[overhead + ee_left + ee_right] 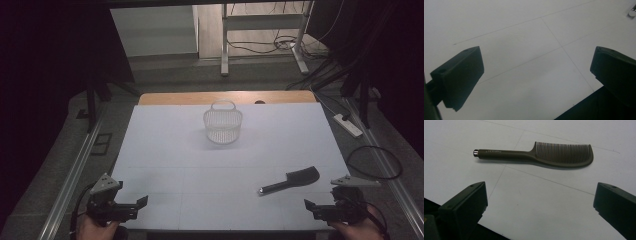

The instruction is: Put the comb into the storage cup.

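Covering table: white sheet; grey floor beyond.

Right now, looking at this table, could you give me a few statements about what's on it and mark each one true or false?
1. The comb lies flat on the white table. True.
2. The right gripper is clamped on the comb. False: its jaws stand open, short of the comb.
3. The basket stands at the far side of the table. True.
4. The comb lies inside the basket. False: it lies on the table, nearer the right gripper.
5. The left gripper is open and holds nothing. True.
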A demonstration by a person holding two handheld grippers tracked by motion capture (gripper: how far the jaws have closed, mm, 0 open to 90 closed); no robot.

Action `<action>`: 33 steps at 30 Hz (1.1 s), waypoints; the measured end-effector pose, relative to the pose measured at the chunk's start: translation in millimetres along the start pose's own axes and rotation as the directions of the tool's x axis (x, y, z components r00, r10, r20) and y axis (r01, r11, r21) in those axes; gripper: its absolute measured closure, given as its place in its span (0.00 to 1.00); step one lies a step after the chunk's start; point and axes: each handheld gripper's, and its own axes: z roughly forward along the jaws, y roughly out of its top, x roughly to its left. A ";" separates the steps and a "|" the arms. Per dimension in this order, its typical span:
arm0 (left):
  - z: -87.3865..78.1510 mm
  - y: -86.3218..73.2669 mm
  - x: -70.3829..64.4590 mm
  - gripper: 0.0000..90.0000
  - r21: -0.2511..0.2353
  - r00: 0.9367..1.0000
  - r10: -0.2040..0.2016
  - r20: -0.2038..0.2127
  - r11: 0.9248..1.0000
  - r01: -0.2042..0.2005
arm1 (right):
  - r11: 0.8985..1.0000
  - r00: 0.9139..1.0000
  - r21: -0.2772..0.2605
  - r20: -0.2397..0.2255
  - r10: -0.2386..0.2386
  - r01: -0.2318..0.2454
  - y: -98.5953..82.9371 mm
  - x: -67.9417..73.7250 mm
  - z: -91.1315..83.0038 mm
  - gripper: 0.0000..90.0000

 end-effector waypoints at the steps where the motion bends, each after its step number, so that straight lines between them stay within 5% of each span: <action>1: 0.0 0.0 0.0 0.00 0.000 1.000 0.000 0.000 1.000 0.000 | 1.000 1.000 0.000 0.001 0.000 0.000 0.0 0.0 -0.1 0.00; 29: -1.3 -1.0 1.4 0.00 -0.009 1.000 -0.006 0.021 1.000 0.006 | 1.000 1.000 0.014 -0.020 -0.023 0.023 2.0 1.6 1.4 0.00; 33: -1.3 -1.2 2.0 0.00 -0.014 1.000 -0.011 0.025 1.000 0.011 | 0.999 0.998 0.004 -0.019 -0.053 0.053 3.9 2.8 1.5 0.00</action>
